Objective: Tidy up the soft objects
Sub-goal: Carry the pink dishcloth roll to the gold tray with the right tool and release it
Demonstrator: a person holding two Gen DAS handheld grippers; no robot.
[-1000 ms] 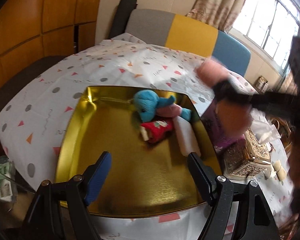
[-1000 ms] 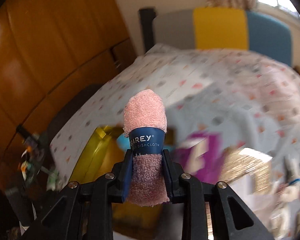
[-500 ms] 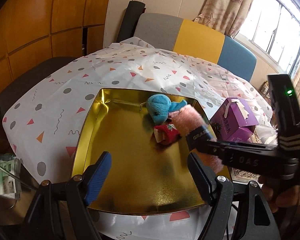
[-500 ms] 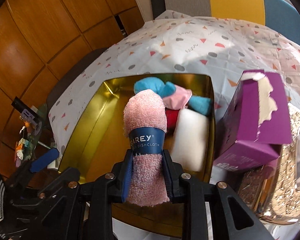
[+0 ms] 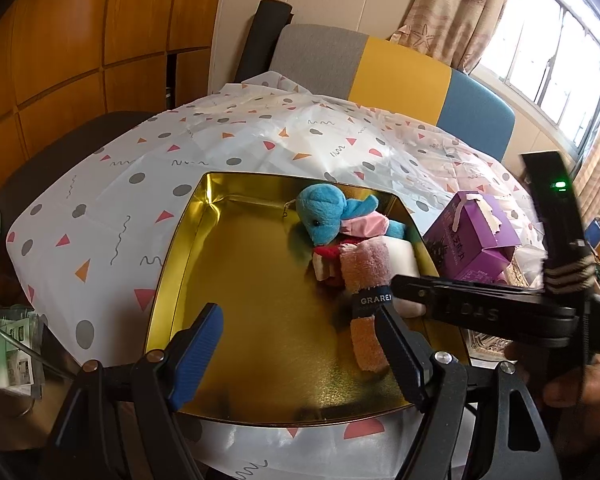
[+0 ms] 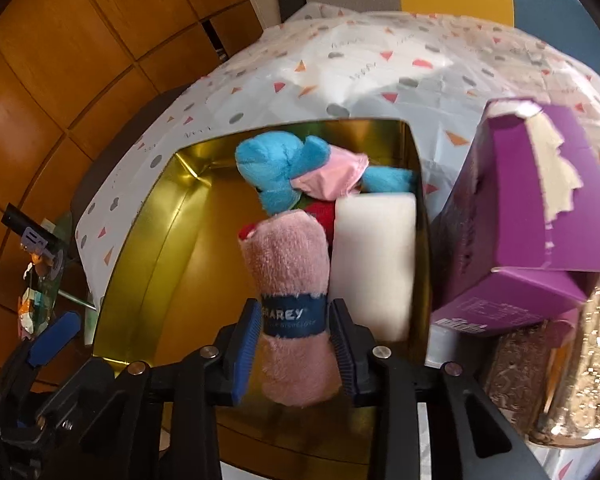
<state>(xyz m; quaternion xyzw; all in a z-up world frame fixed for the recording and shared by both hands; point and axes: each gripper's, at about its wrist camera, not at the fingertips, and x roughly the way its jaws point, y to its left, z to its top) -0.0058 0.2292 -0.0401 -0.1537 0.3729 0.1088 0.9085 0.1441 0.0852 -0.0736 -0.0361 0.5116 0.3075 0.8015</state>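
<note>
Fuzzy pink terry cloth roll point(image 6: 288, 280) with a smooth navy paper band, just ahead of the right gripper point(image 6: 294, 346), whose pads look like ribbed blue plastic. Beyond it, a glossy gold metal tray point(image 5: 188, 248), plush blue toy point(image 5: 324, 216), matt white block point(image 6: 374, 264), probably foam. Slick printed tablecloth point(image 5: 228, 148); matt purple card box point(image 6: 540, 216).

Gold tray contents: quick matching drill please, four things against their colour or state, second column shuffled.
Things:
1. rolled dishcloth
2. plush elephant
3. sponge block
4. left gripper

States:
A. blue, at the tray's far end
B. open, holding nothing
C. pink, between the right gripper's fingers
D. white, along the gold tray's right wall

Pairs: 1-C, 2-A, 3-D, 4-B
</note>
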